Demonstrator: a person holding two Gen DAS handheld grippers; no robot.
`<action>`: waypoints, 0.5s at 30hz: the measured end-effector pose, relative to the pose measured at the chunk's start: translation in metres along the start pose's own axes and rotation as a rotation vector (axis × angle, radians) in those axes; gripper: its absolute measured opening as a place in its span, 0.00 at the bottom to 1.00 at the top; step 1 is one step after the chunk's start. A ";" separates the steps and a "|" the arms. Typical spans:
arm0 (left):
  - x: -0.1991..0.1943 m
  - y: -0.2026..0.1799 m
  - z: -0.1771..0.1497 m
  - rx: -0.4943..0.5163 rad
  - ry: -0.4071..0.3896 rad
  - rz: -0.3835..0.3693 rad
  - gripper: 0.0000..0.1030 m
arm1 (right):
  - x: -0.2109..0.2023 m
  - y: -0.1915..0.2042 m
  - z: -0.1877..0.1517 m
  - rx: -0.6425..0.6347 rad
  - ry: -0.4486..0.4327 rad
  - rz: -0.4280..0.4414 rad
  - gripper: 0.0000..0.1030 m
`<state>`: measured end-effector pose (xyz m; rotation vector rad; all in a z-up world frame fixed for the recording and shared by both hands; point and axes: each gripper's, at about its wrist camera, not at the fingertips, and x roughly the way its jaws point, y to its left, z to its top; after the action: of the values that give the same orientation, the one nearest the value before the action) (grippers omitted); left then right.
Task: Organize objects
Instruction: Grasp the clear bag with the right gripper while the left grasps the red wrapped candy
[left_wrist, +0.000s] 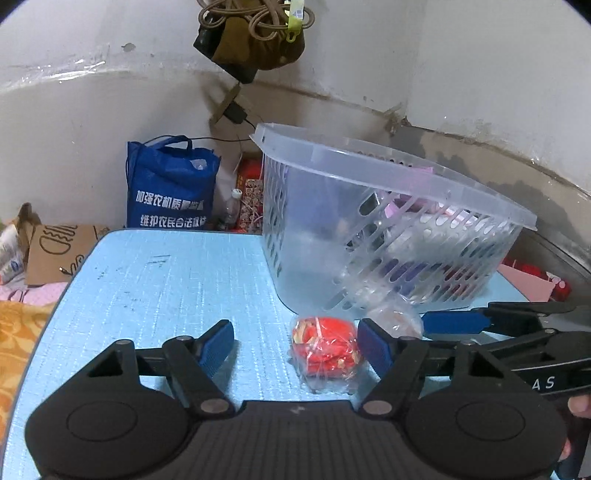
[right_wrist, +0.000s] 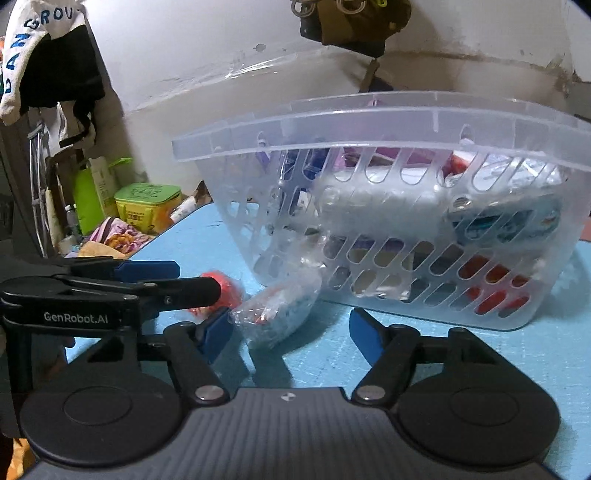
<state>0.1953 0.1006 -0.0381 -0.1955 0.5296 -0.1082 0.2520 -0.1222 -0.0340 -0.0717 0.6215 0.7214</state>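
A: Between the pads of the left gripper (left_wrist: 297, 341), standing partly open, a red packet in clear wrap (left_wrist: 325, 349) is seen lying on the blue mat (left_wrist: 166, 288), close to the right-hand pad; nothing is gripped.

B: Between the equally half-open fingers of the right gripper (right_wrist: 291, 332), a clear crinkled bag (right_wrist: 277, 314) is seen, unheld. Beyond stands the slotted plastic basket (right_wrist: 369, 147).

A: Both are judged light, soft, slippery; the bulging middle should be pinched.
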 end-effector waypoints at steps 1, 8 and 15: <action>-0.001 0.000 0.000 0.001 -0.004 0.006 0.75 | 0.001 0.000 0.001 0.003 0.000 0.005 0.70; -0.004 0.015 -0.002 -0.097 -0.021 0.025 0.75 | 0.013 0.010 0.009 -0.009 -0.002 0.028 0.64; 0.000 0.008 -0.001 -0.060 0.002 -0.023 0.79 | -0.012 0.004 -0.001 -0.031 -0.052 -0.007 0.57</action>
<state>0.1955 0.1086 -0.0410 -0.2606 0.5329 -0.1147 0.2419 -0.1265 -0.0279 -0.0839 0.5603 0.7238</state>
